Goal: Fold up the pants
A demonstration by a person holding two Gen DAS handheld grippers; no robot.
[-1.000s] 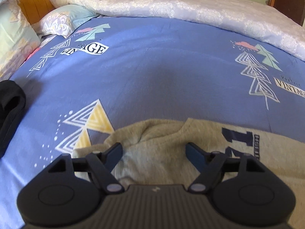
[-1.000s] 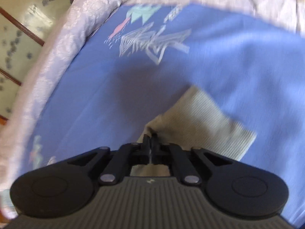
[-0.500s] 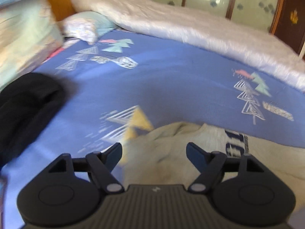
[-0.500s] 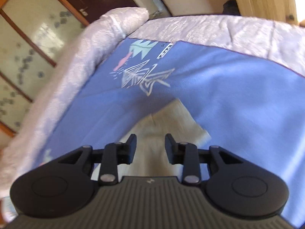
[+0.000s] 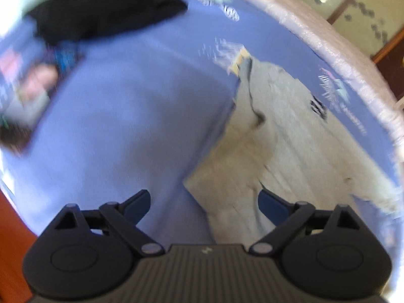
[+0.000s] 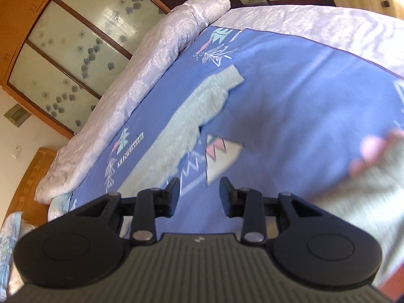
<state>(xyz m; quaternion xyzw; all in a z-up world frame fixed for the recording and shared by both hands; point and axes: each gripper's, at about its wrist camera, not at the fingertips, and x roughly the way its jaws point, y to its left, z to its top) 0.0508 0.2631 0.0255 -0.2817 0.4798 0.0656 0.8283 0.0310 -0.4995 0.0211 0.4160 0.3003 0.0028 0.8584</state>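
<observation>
The grey pants (image 5: 272,136) lie spread lengthwise on the blue bedsheet (image 5: 131,116), near the quilted white duvet (image 6: 131,85) along the far side of the bed. In the right wrist view one leg (image 6: 186,126) runs away from the camera, its ribbed cuff (image 6: 228,77) at the far end.

Left gripper (image 5: 204,200): jaws wide, holding nothing, above the near edge of the fabric. Right gripper (image 6: 199,192): jaws parted to a moderate gap, holding nothing, over bare sheet beside the leg.

Step in hand: neither gripper grips the garment, so this reads as repositioning between folds. The left wrist view is motion-blurred, so whether the pants are already doubled leg-on-leg cannot be confirmed; it appears likely.

Next move:
1. Lower each gripper onto a fabric edge, probably one at the waist end and one at the cuff end.
2. Close both on all layers.
3. Lift together and carry one end over the other.

A black garment (image 5: 106,7) lies well apart at the head of the bed.
</observation>
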